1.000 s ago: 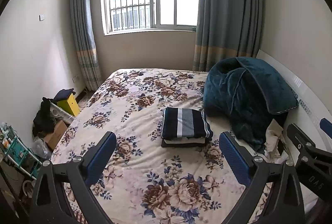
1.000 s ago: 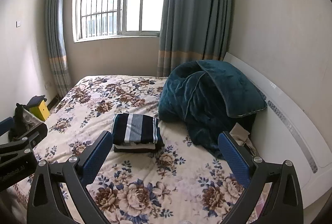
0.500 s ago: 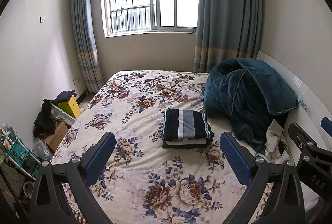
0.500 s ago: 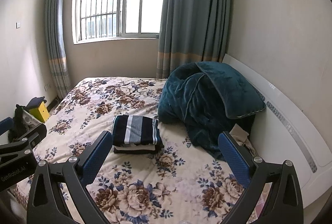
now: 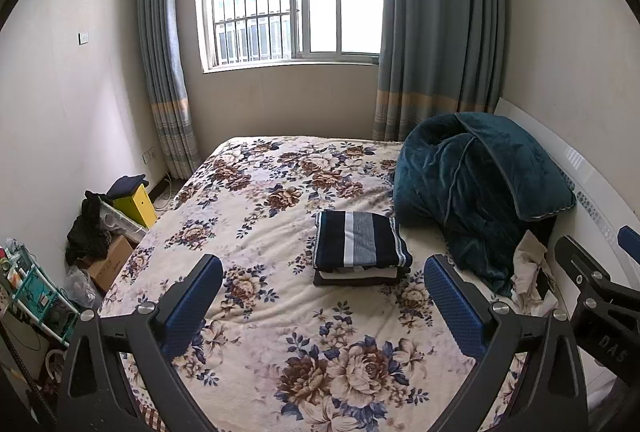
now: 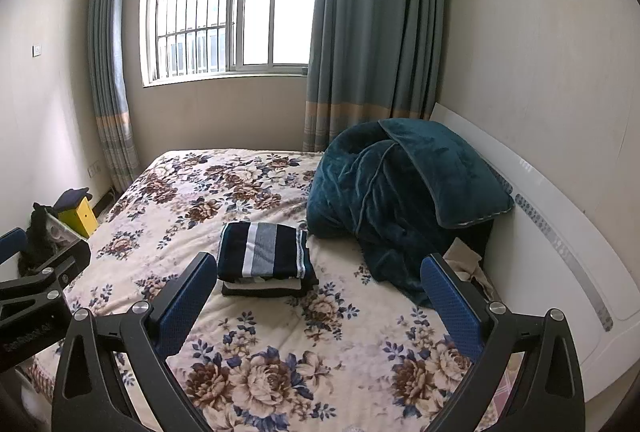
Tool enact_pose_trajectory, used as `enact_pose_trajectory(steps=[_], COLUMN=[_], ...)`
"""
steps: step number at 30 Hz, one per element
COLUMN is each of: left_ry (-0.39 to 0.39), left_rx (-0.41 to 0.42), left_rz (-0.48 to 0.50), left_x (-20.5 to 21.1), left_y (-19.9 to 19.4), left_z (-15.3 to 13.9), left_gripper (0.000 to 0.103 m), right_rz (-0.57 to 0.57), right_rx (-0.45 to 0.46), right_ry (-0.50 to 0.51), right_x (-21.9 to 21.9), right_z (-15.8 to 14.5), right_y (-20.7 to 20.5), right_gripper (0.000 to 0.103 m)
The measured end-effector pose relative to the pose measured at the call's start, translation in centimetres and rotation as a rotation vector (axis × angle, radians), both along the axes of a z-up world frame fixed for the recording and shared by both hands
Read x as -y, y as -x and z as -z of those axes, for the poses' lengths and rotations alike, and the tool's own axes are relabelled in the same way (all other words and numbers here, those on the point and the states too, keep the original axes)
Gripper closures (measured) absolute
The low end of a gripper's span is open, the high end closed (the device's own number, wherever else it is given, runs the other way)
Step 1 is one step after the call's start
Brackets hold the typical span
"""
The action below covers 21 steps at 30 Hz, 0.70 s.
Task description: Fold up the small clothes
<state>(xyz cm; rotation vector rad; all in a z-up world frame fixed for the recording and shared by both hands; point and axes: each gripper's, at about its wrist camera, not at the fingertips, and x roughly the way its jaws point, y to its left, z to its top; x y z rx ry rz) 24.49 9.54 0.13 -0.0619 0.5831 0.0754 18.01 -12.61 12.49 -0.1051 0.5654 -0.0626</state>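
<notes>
Hovering above the bed (image 5: 256, 232), left claw (image 5: 320, 296) spread and empty; right claw (image 6: 316, 292) likewise spread, holding nothing; folded stack (image 5: 360, 248) lies just beside the teal quilt (image 5: 472, 192); crumpled cloth (image 5: 528, 264) sits below that quilt; advised: pinch one edge, drag onto bare bedspread, flatten before folding.

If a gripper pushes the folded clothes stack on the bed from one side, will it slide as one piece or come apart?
The folded clothes stack is soft fabric in loose layers, so the striped top piece would probably shift first. The plush floral bedspread likely drags on the bottom layer. Lifted by one edge, it would probably droop and unfold.
</notes>
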Motion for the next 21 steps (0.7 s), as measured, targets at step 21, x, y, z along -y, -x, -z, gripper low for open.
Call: enact_pose_trajectory(steps=[21], left_ry=[0.001], left_rx=[-0.001], left_rz=[-0.015], left_x=[-0.41], left_y=[0.46], left_z=[-0.14], left_gripper=[0.0], right_rz=[0.01], right_rx=[0.002], right_ry=[0.0], right_x=[-0.22], right_z=[0.25], right_y=[0.77], right_gripper=[0.0])
